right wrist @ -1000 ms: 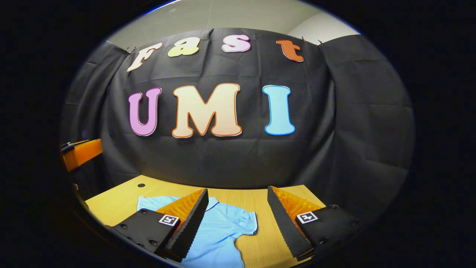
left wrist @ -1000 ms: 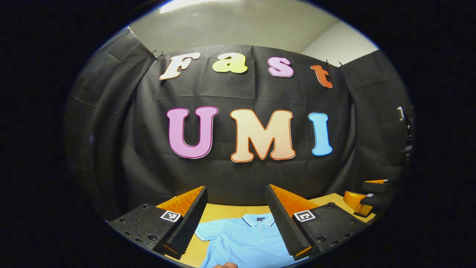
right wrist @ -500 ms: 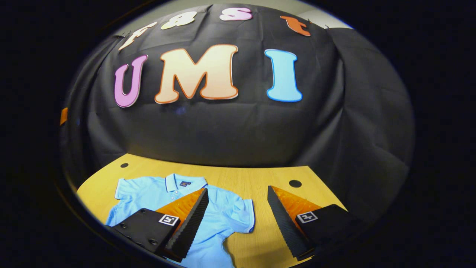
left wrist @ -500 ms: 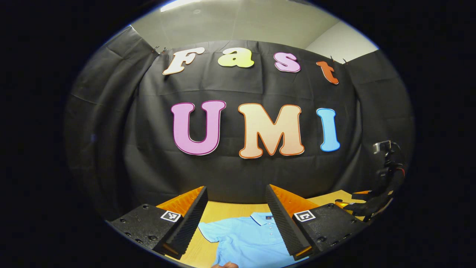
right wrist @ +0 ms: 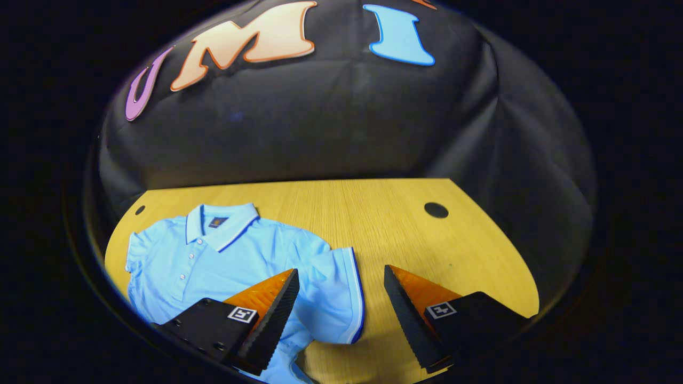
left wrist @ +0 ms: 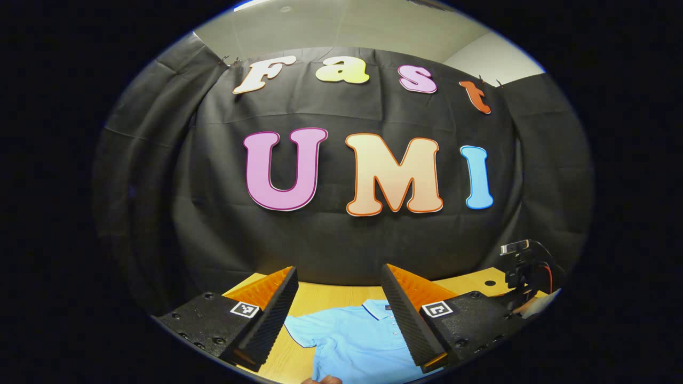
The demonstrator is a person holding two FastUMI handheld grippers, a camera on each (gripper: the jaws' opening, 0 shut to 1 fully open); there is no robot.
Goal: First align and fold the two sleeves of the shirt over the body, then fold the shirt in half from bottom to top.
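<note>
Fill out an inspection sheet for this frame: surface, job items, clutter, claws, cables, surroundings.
Surface: wooden table with a round hole near its far right and a smaller one at far left.
Job's things: light blue polo shirt lying flat, collar toward the wall, both sleeves unfolded; right sleeve spread on the wood.
Clutter: nothing seen.
Claws: right claw open, above the right sleeve's edge, holding nothing; left claw open, above the shirt, holding nothing.
Cables: a red cable on the device at the right edge of the left gripper view.
Surroundings: black cloth wall behind the table; pale ceiling above.
</note>
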